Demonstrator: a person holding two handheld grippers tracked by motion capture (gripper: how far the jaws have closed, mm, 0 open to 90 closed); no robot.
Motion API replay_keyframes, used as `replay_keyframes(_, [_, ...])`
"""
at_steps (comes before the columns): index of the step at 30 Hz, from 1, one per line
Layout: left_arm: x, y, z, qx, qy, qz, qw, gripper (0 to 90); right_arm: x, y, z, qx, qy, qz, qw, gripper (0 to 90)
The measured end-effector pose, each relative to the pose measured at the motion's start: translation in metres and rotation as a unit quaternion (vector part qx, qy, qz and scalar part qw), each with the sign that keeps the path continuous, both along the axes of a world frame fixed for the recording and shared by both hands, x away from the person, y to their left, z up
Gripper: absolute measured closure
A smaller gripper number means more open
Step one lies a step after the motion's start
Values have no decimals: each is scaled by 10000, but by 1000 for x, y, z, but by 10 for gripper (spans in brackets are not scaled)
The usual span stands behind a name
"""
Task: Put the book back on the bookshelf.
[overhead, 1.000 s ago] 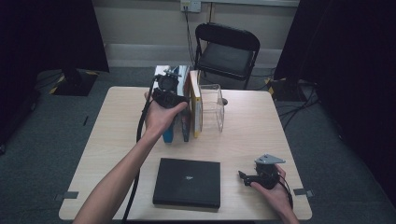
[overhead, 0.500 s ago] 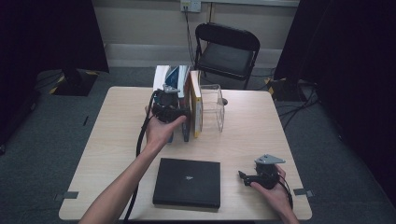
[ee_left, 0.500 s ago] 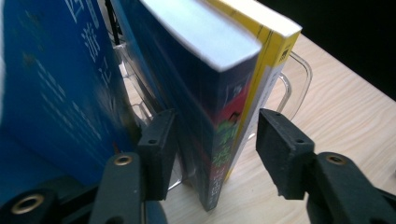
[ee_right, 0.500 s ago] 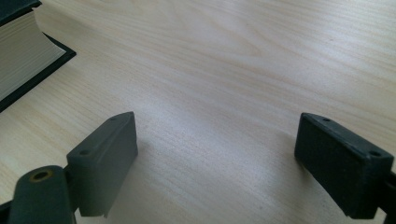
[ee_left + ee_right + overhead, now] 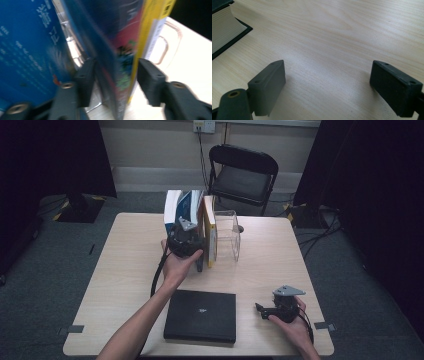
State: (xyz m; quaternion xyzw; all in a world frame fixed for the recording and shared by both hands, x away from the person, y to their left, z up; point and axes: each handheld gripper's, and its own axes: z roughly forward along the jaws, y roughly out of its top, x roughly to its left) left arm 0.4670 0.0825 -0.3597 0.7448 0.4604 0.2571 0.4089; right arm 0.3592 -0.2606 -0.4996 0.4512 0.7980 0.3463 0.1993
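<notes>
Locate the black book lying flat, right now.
In the high view the black book lies flat at the table's near edge, centre, between the person's forearms. The right tool sits just to its right; the upright books stand beyond it.

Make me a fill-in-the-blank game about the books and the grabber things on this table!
1. The left gripper has its jaws on either side of a standing ____.
2. The right gripper is open, with nothing but bare ____ between its jaws.
3. The black book lies ____ on the table.
4. Behind the table stands a black folding ____.

Missing words: book; table; flat; chair
</notes>
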Motion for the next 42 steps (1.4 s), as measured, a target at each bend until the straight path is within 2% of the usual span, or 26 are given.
replay_keyframes(2, [0,2,-1,-84,33,-17,10000,583,0,0,0,0,1,0,10000,130])
replay_keyframes(12, [0,6,0,-138,103,-39,9998,622,0,0,0,2,1,-1,10000,130])
replay_keyframes(17, [-1,9,-1,-188,93,-109,9997,602,0,0,0,1,2,0,10000,130])
replay_keyframes(19, [-4,8,-1,-404,136,-137,9990,503,0,0,0,0,1,0,10000,130])
replay_keyframes(20, [-5,8,-1,-401,134,-152,9990,470,0,0,0,0,1,0,10000,130])
replay_keyframes(22, [-8,9,-2,-479,157,-144,9986,457,0,0,0,0,0,0,10000,130])
replay_keyframes(24, [-14,10,-1,-571,83,-186,9982,449,0,0,0,-1,0,0,10000,130])
replay_keyframes(25, [-17,11,-1,-528,38,-195,9984,447,0,0,0,0,0,0,10000,130])
replay_keyframes(29, [-30,18,-2,-636,-18,-314,9975,431,0,0,0,0,0,-1,10000,130])
replay_keyframes(32, [-41,27,-6,-632,-29,-385,9973,430,0,0,0,0,0,0,10000,130])
replay_keyframes(36, [-53,43,-19,-796,189,-426,9957,502,0,0,0,-2,2,-2,10000,131])
replay_keyframes(37, [-53,43,-19,-796,189,-426,9957,512,0,0,0,-2,2,-2,10000,131])
replay_keyframes(38, [-59,51,-28,-803,333,-533,9948,529,0,0,0,-1,-2,5,10000,131])
replay_keyframes(39, [-59,51,-28,-803,333,-533,9948,541,0,1,0,-13,5,25,10000,133])
replay_keyframes(42, [-71,65,-46,-738,520,-522,9946,549,-1,4,2,-59,56,123,9999,149])
